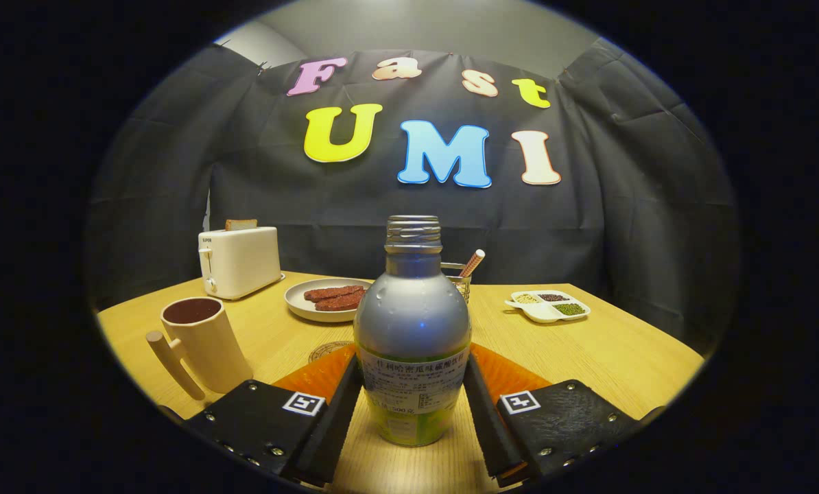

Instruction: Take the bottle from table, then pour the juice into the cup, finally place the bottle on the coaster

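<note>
The gripper (413, 405) is level with the table (615, 350) and points straight across it, one finger on each side of the bottle (411, 336). Both fingers sit against the lower, labelled part of the bottle and seem to press on it, with the jaws narrowed to the bottle's width. The bottle stands upright on the wooden table between the fingers, uncapped, its threaded neck bare. Just behind it, past the fingertips, the edge of a round coaster (327, 350) shows on the tabletop. Beside the left finger stands the cup (204, 343), with a long handle and a dark inside. Farther off, a plate (324, 300) holds reddish strips, a toaster (239, 261) has a slice of bread in its slot, a wire holder (459, 280) stands behind the bottle, and a divided dish (548, 305) of grains lies off to the right
</note>
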Tool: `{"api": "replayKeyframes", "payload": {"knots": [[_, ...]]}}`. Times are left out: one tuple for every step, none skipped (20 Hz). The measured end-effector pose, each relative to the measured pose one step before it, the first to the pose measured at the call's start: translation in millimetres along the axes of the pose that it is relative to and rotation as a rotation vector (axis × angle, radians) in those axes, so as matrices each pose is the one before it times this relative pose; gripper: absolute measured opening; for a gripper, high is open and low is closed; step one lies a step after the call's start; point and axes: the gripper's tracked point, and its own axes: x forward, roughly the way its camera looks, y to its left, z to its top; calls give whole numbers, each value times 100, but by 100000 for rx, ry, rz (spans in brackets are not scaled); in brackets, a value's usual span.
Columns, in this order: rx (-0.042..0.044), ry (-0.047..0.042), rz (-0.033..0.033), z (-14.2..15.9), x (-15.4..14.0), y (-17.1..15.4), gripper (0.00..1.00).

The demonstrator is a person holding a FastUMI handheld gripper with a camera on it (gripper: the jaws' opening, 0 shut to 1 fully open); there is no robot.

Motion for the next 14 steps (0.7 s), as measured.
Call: {"api": "replayKeyframes", "payload": {"knots": [[-1319,2121,-252,-66,-46,210,78],[-2217,1851,-701,162,-29,19,77],[-2845,970,-808,333,-144,-36,77],[-2793,893,-410,323,-128,-49,77],[-2458,450,394,530,-148,85,77],[-2726,204,774,518,-185,167,77],[-3272,-254,195,795,-210,-4,77],[-3527,-666,591,657,-216,108,77],[-3845,-516,301,794,-79,133,77],[-3916,-446,76,743,-93,-19,77],[-3715,-499,180,727,-95,63,77],[-3230,-458,202,670,-29,139,77],[-3125,-125,693,568,83,166,77],[-3592,357,878,354,88,248,77]]}}
